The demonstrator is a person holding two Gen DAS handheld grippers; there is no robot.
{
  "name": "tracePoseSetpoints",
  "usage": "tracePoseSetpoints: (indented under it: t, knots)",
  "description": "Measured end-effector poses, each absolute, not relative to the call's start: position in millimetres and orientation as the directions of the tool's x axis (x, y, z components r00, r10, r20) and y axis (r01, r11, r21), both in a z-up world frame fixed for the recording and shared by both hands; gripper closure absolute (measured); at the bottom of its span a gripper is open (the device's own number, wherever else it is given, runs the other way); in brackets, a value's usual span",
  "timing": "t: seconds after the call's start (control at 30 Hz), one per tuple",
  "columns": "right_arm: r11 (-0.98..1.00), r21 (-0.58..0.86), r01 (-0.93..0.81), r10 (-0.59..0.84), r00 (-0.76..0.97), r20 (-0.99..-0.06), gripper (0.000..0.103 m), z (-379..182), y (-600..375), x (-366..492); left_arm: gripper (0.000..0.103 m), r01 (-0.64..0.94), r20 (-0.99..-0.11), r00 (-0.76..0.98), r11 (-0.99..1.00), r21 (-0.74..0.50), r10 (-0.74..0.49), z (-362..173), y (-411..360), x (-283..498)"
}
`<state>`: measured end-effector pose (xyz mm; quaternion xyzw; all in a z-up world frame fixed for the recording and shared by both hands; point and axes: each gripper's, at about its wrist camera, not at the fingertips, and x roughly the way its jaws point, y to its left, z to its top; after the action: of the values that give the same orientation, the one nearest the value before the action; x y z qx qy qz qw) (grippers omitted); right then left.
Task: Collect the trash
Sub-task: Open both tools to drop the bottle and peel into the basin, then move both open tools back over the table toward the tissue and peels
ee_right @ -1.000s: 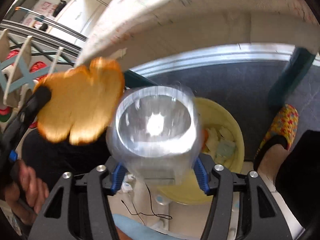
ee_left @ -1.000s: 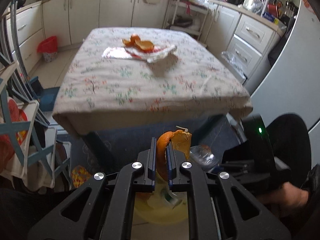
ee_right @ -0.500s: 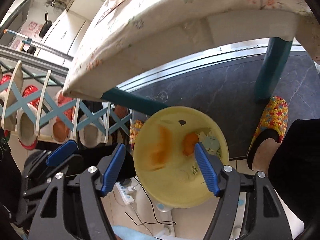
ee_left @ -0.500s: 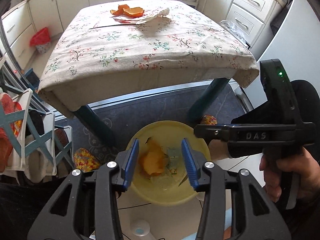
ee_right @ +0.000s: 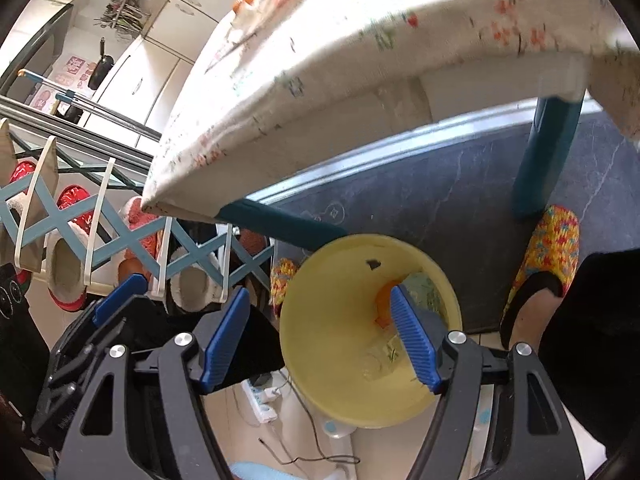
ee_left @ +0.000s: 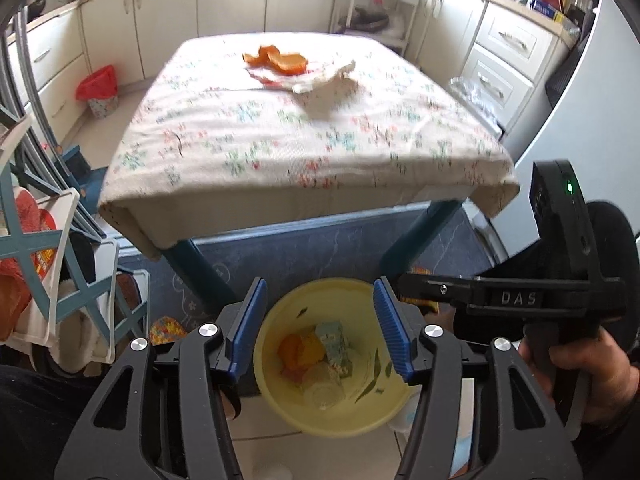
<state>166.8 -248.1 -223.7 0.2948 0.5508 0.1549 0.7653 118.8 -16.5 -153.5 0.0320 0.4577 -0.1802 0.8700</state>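
Note:
A yellow bin (ee_left: 276,396) stands on the floor in front of the table. Inside lie orange peel (ee_left: 298,354), a clear plastic cup (ee_left: 320,394) and scraps of paper. My left gripper (ee_left: 320,292) hangs over the bin, jaws opening, with nothing between them. My right gripper (ee_right: 318,296) is open and empty above the same bin (ee_right: 288,340), with the peel (ee_right: 384,300) seen past its right finger. The left gripper's fingers (ee_right: 120,294) show at that view's lower left. More orange peel (ee_left: 280,60) and a crumpled napkin (ee_left: 320,80) lie far back on the table.
The table with a floral cloth (ee_left: 280,152) stands on blue legs (ee_left: 200,268) close behind the bin. A shoe rack (ee_left: 40,280) fills the left side. A person's foot in a colourful slipper (ee_right: 552,248) is to the bin's right. A power strip (ee_right: 260,396) lies on the floor.
The left gripper let go of the orange peel and the right gripper let go of the clear cup; both now lie in the yellow bin. Both grippers' jaws stand wider.

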Motion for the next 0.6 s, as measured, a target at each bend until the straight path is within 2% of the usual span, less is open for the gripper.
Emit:
tracePoseSetpoints:
  t: [0.1, 0.6]
  knots:
    - [0.789, 0.612, 0.062, 0.549, 0.378, -0.746, 0.031, -215.6, -246.3, 166.7, 0.044, 0.32, -0.778, 0.559, 0.94, -0.119, -0.288, -145.1, -11.6, 120.5]
    - [0.82, 0.571, -0.021, 0.51, 0.478, -0.715, 0.031, -190.2, -239.7, 173.2, 0.037, 0.23, -0.729, 0.61, 0.95, -0.213, -0.311, -133.1, 7.9, 141.8]
